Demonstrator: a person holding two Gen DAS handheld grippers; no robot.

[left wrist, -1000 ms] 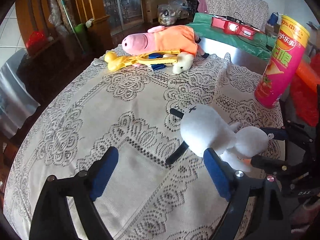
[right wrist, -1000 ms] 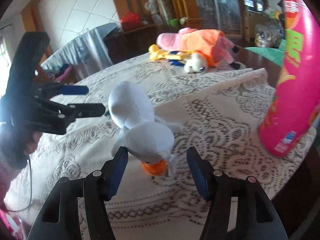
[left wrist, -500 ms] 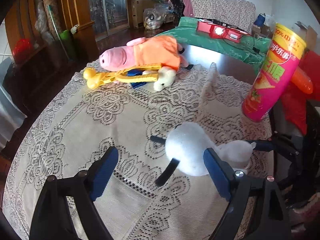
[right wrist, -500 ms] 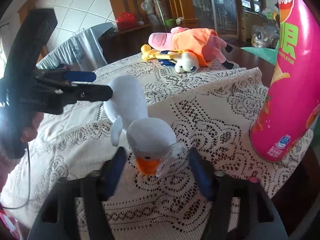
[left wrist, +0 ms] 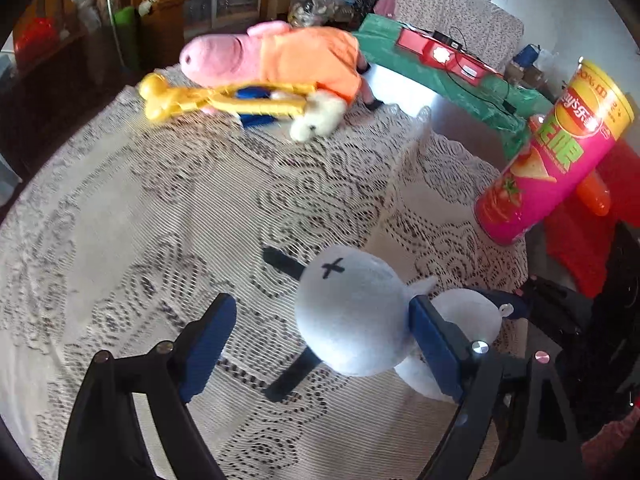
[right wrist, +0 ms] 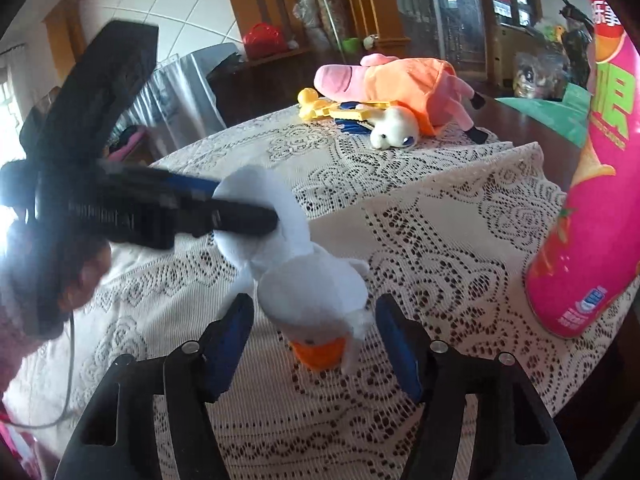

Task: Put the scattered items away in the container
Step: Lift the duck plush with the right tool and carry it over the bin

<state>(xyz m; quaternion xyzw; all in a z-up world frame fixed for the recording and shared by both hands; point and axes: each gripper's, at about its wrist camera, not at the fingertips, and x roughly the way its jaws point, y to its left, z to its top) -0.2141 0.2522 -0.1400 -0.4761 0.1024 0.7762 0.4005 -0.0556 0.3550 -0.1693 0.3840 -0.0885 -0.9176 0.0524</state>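
Note:
A white plush goose [left wrist: 352, 312] with black legs and an orange beak [right wrist: 318, 352] lies on the lace tablecloth [left wrist: 160, 208]. My left gripper [left wrist: 320, 346] straddles its round body and its jaws are closing: the right pad [left wrist: 434, 348] touches the plush, the left pad [left wrist: 208, 344] stands apart. My right gripper [right wrist: 314, 342] is around the goose's head [right wrist: 312, 300], jaws closing, with thin gaps still showing at both pads. The left gripper [right wrist: 224, 200] also shows in the right wrist view, either side of the body.
A tall pink crisp canister [left wrist: 552, 152] stands at the table's right edge. At the far side lie a pink pig plush in an orange dress [left wrist: 280, 60], a yellow plastic toy [left wrist: 224, 100] and a small white plush [left wrist: 318, 118]. A green-covered bench [left wrist: 440, 76] is beyond.
My left gripper has moved in over the goose's body and its jaws have narrowed. The right jaws widened, then narrowed around the head. The goose has shifted a little.

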